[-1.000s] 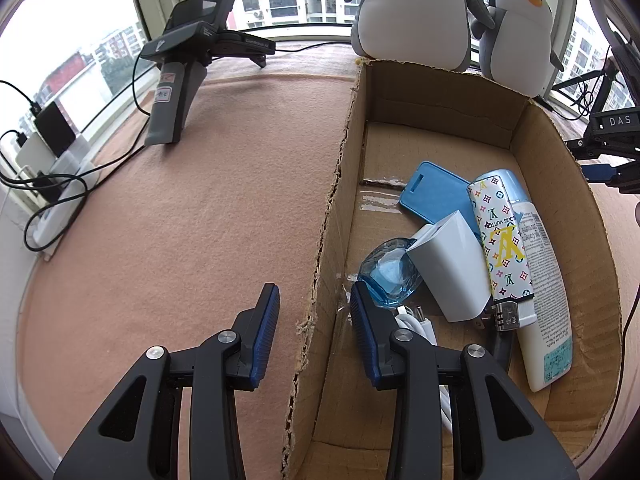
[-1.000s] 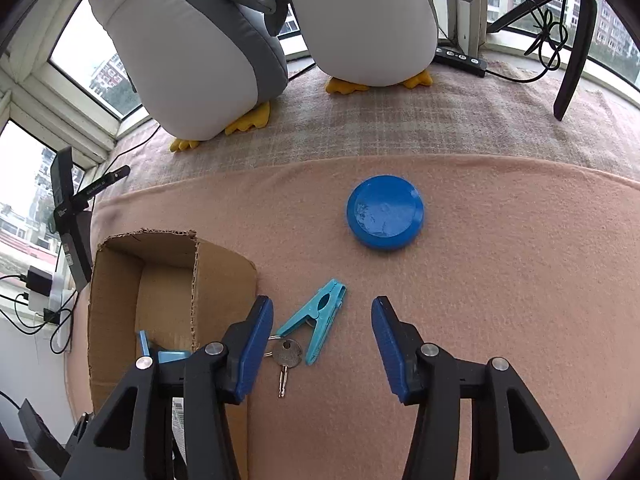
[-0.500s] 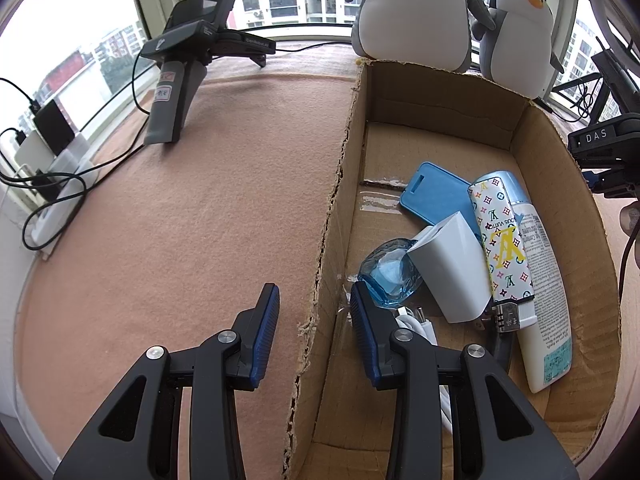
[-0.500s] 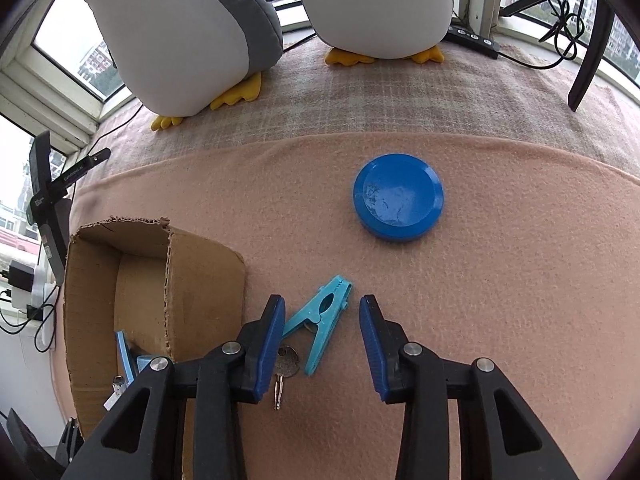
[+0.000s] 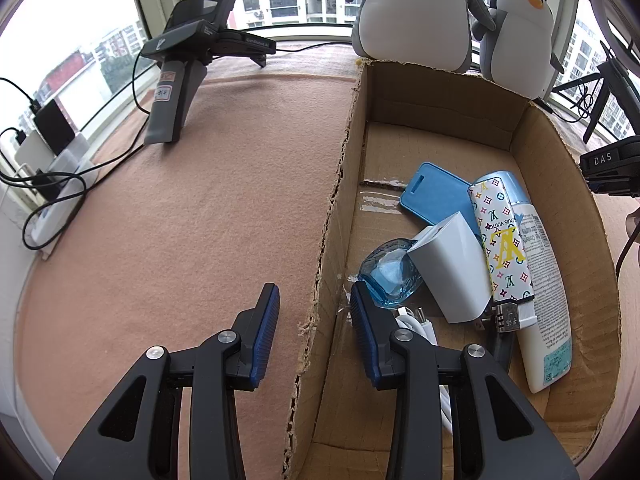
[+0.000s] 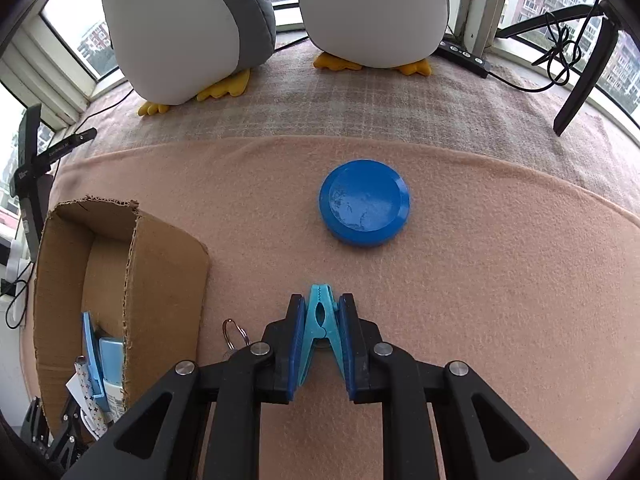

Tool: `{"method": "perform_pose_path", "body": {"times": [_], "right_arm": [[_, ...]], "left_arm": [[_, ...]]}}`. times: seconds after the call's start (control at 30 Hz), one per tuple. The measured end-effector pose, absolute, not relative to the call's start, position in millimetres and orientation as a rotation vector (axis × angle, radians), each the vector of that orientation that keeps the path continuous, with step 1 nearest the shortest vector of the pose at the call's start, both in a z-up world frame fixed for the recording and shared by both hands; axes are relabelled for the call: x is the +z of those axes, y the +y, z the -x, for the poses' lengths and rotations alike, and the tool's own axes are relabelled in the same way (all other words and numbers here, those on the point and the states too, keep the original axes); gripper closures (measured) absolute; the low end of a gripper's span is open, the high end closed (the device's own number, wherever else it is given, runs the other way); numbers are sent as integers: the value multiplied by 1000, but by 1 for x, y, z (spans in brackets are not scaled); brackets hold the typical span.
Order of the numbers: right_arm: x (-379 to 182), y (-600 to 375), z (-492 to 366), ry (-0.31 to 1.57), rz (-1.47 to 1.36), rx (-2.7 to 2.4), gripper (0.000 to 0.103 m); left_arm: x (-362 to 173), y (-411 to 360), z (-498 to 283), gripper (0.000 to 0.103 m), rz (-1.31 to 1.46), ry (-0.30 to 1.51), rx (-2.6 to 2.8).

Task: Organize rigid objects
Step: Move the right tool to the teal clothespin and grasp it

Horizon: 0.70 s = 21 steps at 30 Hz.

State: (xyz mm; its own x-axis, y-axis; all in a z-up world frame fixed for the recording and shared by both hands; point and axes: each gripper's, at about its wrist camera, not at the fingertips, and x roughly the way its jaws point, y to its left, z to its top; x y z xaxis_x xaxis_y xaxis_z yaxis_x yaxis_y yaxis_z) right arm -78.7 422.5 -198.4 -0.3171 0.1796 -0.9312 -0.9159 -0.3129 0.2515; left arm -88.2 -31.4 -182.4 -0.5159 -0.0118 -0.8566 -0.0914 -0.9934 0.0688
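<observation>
Plastic clothespin [image 6: 320, 320]: light, stiff | we clamp right tongs [image 6: 319, 344] across its sides | left tongs [image 5: 314, 332] wide, straddling box wall [image 5: 332, 216].

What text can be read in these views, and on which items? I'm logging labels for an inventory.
"DAS": black device at right edge.
"LOUIS VUITTON", "LV": patterned lighter in the cardboard box.
"GenRobot.AI": black hand-held gripper on its stand.
White bottle: print too small to read.
Stand's sticker: blurred.

box wall [image 5: 340, 216] between jaws, blanket [image 6: 500, 280] open
</observation>
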Motion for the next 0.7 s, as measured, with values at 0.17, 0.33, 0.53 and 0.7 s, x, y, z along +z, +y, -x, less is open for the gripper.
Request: {"method": "perform_pose_path", "body": {"times": [0.17,0.33,0.53,0.7], "right_arm": [[-198,411,76,1014,1130,1753,87],[-196,398,76,915,1164,1768,87],[-193,387,69,896,1150,1780,87],[-180,379,63,901,1108,1804,88]], "left_arm": [[-182,-32,88,67,1522,162,2691],[-183,-32,88,67,1520,163,2692],[-183,-32,88,67,1520,161,2692],[-183,-32,88,67,1520,159,2691]]}}
